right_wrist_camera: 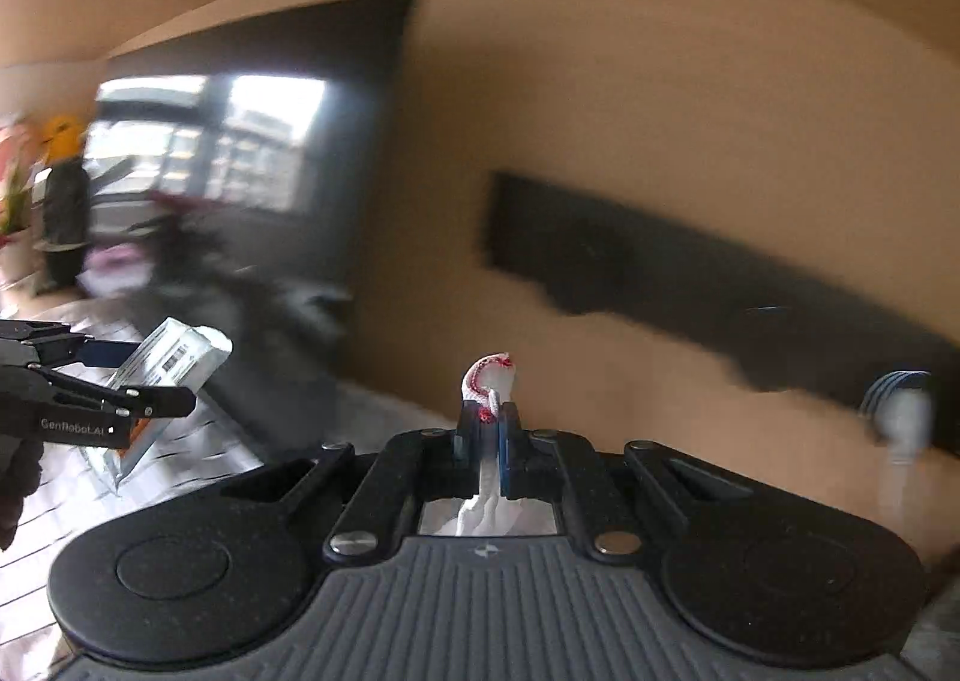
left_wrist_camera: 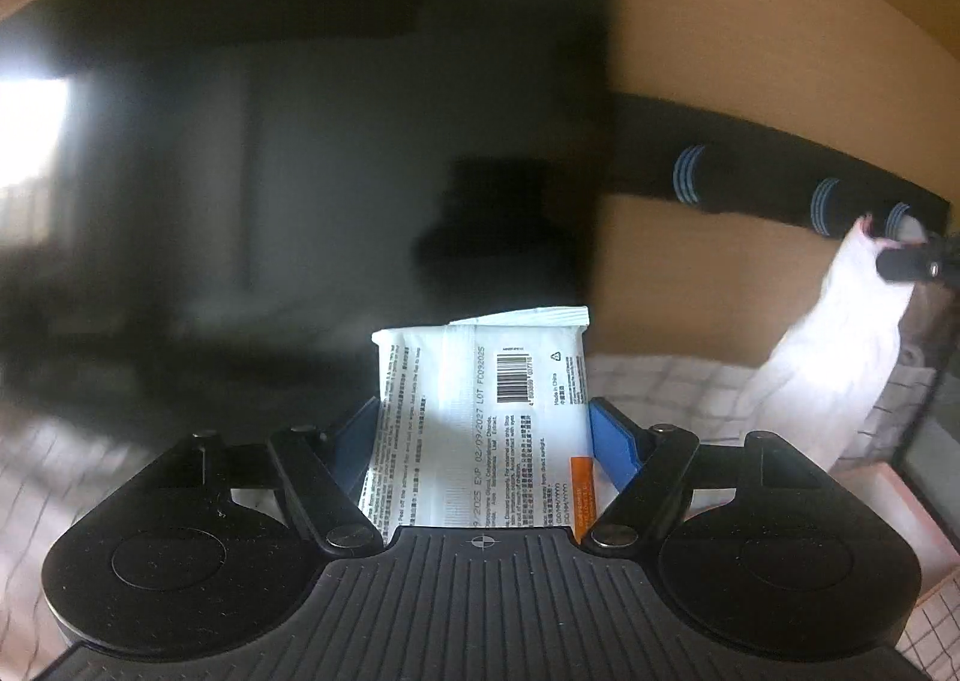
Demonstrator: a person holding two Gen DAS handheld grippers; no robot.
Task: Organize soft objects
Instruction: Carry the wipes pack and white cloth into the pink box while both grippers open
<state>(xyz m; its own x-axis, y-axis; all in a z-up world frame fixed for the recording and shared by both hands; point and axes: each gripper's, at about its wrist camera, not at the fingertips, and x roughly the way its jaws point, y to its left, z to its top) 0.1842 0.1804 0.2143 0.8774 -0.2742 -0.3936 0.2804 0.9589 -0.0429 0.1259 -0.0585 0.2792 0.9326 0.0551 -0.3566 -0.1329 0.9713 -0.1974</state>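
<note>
A white packet with a barcode and printed text (wet wipes, by the label) sits clamped between the blue pads of the left gripper, lifted above a checked cloth. A white cloth with red edging is pinched in the fully clenched right gripper and hangs below it. Behind both are a tan wall and a dark panel.

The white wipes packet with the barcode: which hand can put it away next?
Left, probably. The left gripper already pinches the white wipes packet between its blue fingers. The right gripper is busy, shut on a white cloth with red stitching.
</note>
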